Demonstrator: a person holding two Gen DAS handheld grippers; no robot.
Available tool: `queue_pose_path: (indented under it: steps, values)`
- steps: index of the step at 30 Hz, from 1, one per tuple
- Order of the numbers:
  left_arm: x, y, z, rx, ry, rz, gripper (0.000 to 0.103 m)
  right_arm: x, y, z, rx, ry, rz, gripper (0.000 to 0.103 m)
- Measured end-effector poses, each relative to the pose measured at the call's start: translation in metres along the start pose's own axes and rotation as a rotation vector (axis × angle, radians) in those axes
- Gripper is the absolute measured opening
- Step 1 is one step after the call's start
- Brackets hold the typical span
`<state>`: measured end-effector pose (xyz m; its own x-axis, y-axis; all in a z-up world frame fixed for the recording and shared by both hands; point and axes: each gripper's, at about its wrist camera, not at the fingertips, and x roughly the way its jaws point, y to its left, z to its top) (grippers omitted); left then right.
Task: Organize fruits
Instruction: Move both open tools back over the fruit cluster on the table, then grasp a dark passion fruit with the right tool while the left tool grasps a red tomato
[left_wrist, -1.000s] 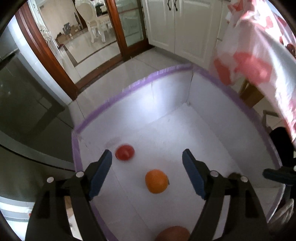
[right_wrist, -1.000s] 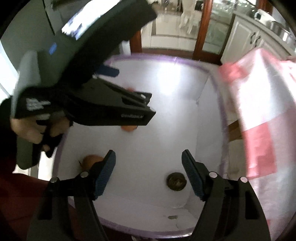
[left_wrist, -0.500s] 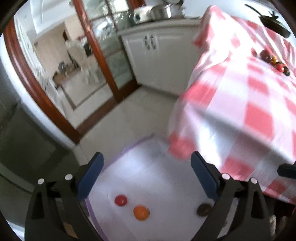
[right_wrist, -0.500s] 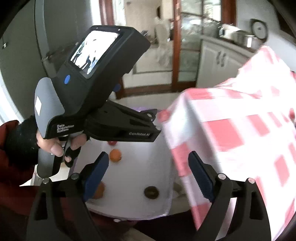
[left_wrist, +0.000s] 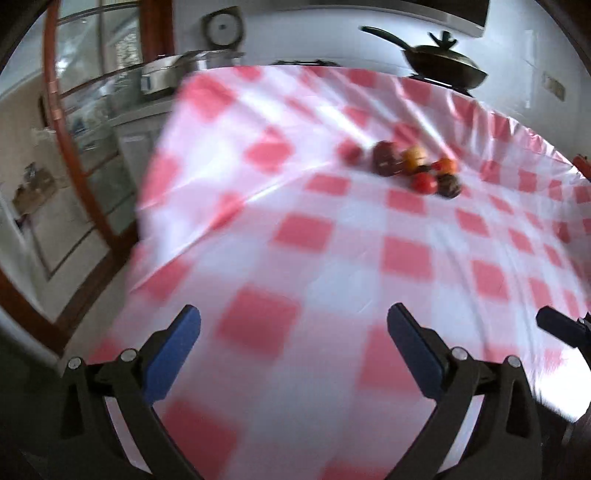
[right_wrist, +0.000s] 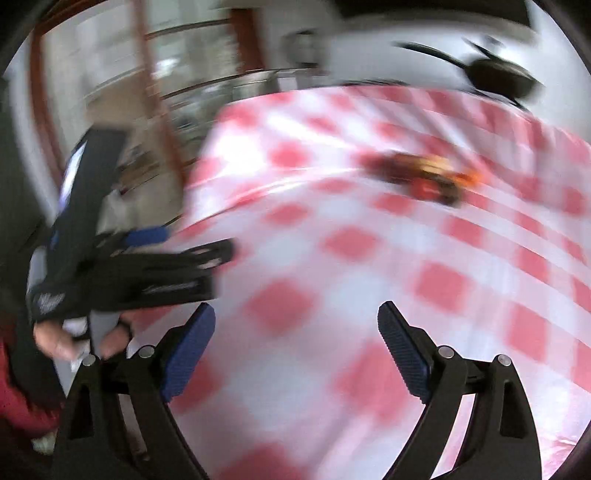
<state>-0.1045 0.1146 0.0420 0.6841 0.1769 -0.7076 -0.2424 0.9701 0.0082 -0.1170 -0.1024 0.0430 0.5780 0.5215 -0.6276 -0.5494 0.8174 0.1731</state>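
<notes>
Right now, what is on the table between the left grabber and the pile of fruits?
Nothing: only bare checked tablecloth lies between the left gripper, jaws opening and empty, and the fruits. The left wrist view shows it.

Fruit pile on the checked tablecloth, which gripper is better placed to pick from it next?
Probably neither: the fruit pile lies far ahead of both. The left gripper and the right gripper are empty, jaws opening. The left view shows the pile almost straight ahead, so left has a slight edge.

glossy checked tablecloth (left_wrist: 332, 229), dark metal pan (left_wrist: 443, 68)
</notes>
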Motion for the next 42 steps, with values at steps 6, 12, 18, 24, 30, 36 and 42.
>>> queue_pose_path:
  steps: [6,12,18,24,30,36,42]
  values:
    - [0.067,-0.052,0.038,-0.008,0.053,-0.087,0.101,0.049,-0.095,0.032,0.136,0.062,-0.185,0.087]
    - [0.096,-0.062,0.060,-0.044,0.046,-0.152,0.101,0.105,-0.133,0.076,0.147,0.102,-0.209,0.082]
    - [0.105,-0.045,0.058,-0.155,0.080,-0.226,0.101,0.165,-0.144,0.116,0.136,0.161,-0.207,0.068]
    - [0.107,-0.047,0.058,-0.149,0.087,-0.231,0.101,0.193,-0.139,0.136,0.084,0.184,-0.233,0.059]
    - [0.109,-0.047,0.058,-0.141,0.092,-0.223,0.101,0.173,-0.144,0.125,0.141,0.123,-0.201,0.035]
    - [0.122,-0.073,0.073,-0.026,0.126,-0.214,0.101,0.125,-0.180,0.103,0.271,0.042,-0.224,0.035]
    - [0.156,-0.129,0.114,0.104,0.094,-0.183,0.094,0.110,-0.227,0.085,0.480,-0.018,-0.202,0.036]
